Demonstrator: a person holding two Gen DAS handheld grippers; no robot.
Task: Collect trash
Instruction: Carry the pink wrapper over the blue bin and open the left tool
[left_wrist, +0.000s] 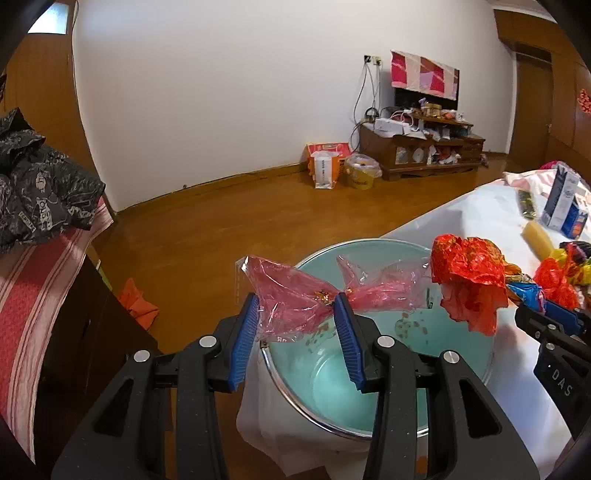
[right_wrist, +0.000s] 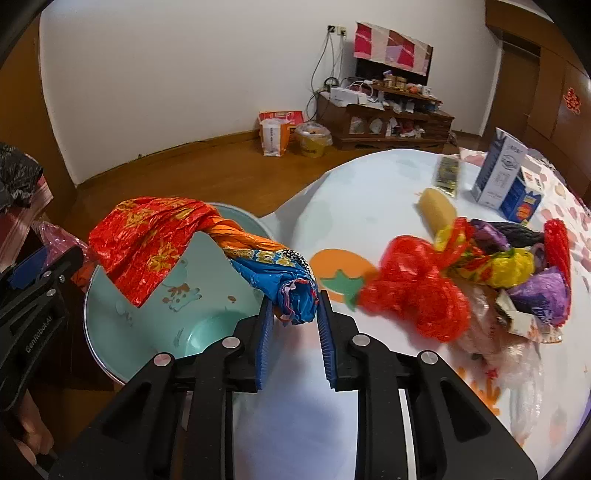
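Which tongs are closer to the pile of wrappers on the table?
Right. The right tongs, clamping a red and blue wrapper, sit just beside the pile. The left tongs, holding pink cellophane, are beyond the teal basin.

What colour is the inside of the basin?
Pale turquoise with small orange-brown motifs; the basin shows best in the right wrist view.

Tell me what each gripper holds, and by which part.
Left gripper: pink cellophane wrapper, at its twisted middle. Right gripper: red and blue foil wrapper, by its bunched blue end.
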